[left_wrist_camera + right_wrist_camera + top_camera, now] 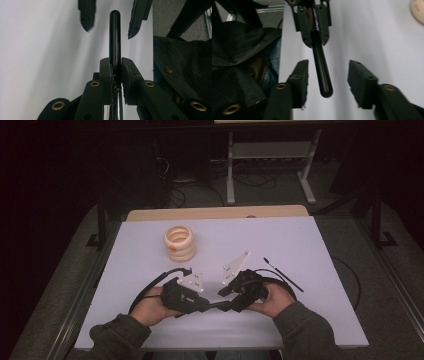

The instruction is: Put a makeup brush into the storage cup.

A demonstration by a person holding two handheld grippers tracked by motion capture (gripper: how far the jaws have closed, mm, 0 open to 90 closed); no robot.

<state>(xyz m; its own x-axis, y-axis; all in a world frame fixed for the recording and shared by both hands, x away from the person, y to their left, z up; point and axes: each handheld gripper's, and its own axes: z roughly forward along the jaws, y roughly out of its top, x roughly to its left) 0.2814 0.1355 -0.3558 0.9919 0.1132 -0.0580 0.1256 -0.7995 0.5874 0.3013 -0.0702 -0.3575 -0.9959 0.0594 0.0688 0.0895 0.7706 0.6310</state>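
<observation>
I was at the hand-over step, near the bench's [320,270] front edge. My left hand-held gripper [115,71] was clamped on the black rod [115,37]; my right hand-held gripper's [328,83] jaws stood apart around its free end, not touching. Next I judged they needed to close squarely on it before the left let go.
</observation>
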